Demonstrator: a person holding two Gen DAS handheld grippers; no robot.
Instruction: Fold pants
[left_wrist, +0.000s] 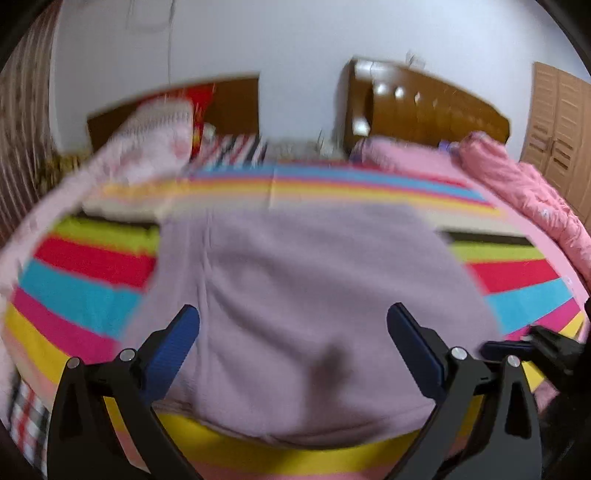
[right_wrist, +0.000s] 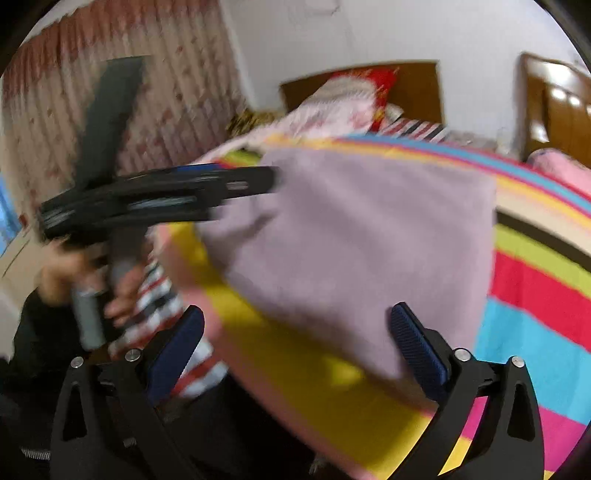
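Both hand-held grippers (left_wrist: 293, 332) (right_wrist: 297, 334) spread wide, empty | pants (left_wrist: 303, 302) folded, long axis unclear

The left wrist view looks from low and close over the near edge of the bed, facing straight up its length toward the wooden headboard (left_wrist: 424, 107) and white wall, its own left gripper (left_wrist: 293, 328) framing the bottom. The right wrist view sits just beside it on the right, angled leftward toward the curtain (right_wrist: 110, 110). Both share the lilac pants (left_wrist: 295, 295) on the striped sheet (left_wrist: 92, 266), and each catches the other: the right gripper (left_wrist: 517, 345) shows at the left view's edge.
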